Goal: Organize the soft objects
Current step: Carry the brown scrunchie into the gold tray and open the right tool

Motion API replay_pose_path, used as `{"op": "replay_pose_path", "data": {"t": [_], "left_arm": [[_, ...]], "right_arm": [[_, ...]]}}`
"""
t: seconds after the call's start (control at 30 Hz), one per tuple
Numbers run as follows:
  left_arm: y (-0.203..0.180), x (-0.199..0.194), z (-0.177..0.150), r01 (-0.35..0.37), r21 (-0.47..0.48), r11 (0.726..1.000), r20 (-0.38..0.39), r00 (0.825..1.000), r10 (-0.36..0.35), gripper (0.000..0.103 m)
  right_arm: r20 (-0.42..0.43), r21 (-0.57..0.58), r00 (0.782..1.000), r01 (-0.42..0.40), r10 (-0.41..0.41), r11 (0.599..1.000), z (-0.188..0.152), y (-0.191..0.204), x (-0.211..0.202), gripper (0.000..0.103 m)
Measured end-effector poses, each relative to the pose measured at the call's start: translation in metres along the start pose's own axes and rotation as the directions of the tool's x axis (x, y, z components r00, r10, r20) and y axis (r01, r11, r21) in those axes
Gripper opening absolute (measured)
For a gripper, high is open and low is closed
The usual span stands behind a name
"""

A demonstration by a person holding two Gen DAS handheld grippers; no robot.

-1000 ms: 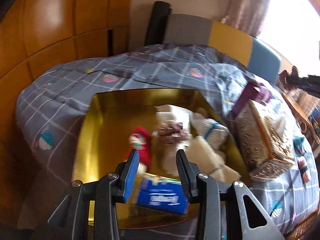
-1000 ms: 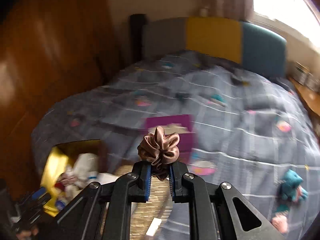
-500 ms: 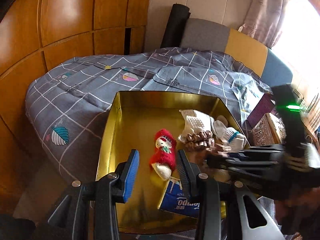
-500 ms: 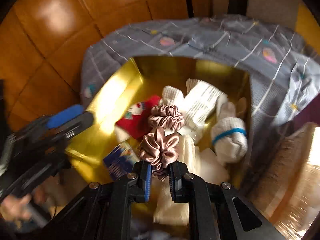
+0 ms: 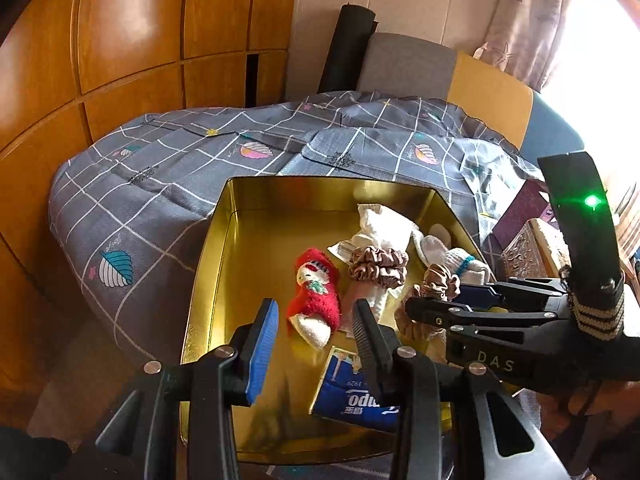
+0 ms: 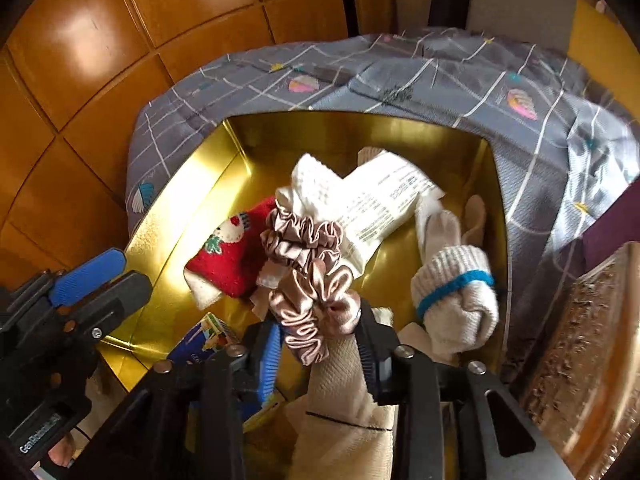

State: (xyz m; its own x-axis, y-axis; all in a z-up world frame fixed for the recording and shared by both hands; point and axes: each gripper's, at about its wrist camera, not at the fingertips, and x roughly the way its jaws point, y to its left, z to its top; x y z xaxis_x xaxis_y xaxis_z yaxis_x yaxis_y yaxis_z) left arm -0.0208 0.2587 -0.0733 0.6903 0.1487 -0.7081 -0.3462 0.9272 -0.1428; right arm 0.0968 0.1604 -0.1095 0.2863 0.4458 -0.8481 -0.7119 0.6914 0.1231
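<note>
Scrunchie [image 6: 316, 312], pink satin, is sitting between the opening jaws of the right claw [image 6: 318, 344], low inside the gold tin [image 5: 208, 264]; the pads are parting and no longer pressing it, and it is resting against a second, duller scrunchie [image 6: 302, 236] just beyond. Going left to right on the bed: wooden wardrobe panels [image 5: 120, 40] are standing at the far left, grey checked bedspread [image 5: 132, 208] is lying under the tin. The left claw [image 5: 316, 328] is hovering over the tin's near edge, jaws partly apart, gripping nothing. Below it a red fuzzy sock with a Santa face [image 5: 314, 296] is lying on the tin floor, and a blue tissue pack [image 5: 352, 396] is lying at the near wall. Further right, a white knitted cloth [image 6: 316, 184] and a printed white packet [image 6: 384, 204] are leaning together toward the back. A rolled white sock with a blue band [image 6: 456, 296] is lying at the right side, with a cream cloth [image 6: 340, 400] spreading under the right claw. Outside the tin, at the far right, an ornate brown box [image 6: 584, 360] is sitting on the bedspread.
</note>
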Motion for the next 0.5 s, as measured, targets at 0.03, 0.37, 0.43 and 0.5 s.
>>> {"op": "replay_pose_path", "data": {"t": [0.03, 0.37, 0.43, 0.5], "left_arm": [[-0.001, -0.001, 0.000, 0.001, 0.003, 1.000, 0.003, 1.000, -0.001, 0.038], [-0.009, -0.009, 0.002, 0.009, 0.022, 1.000, 0.022, 1.000, -0.010, 0.038], [-0.011, -0.010, 0.001, 0.010, 0.027, 1.000, 0.023, 1.000, -0.011, 0.038], [-0.012, -0.011, 0.001, 0.012, 0.031, 0.999, 0.023, 1.000, -0.013, 0.038]], "right_arm": [[0.004, -0.001, 1.000, 0.010, -0.010, 1.000, -0.001, 0.000, -0.003, 0.039], [0.082, 0.018, 0.993, 0.079, -0.080, 0.997, -0.010, -0.006, -0.035, 0.067], [0.108, 0.020, 0.990, 0.093, -0.095, 0.995, -0.011, -0.007, -0.043, 0.068], [0.137, 0.020, 0.984, 0.114, -0.116, 0.993, -0.012, -0.008, -0.054, 0.070]]}}
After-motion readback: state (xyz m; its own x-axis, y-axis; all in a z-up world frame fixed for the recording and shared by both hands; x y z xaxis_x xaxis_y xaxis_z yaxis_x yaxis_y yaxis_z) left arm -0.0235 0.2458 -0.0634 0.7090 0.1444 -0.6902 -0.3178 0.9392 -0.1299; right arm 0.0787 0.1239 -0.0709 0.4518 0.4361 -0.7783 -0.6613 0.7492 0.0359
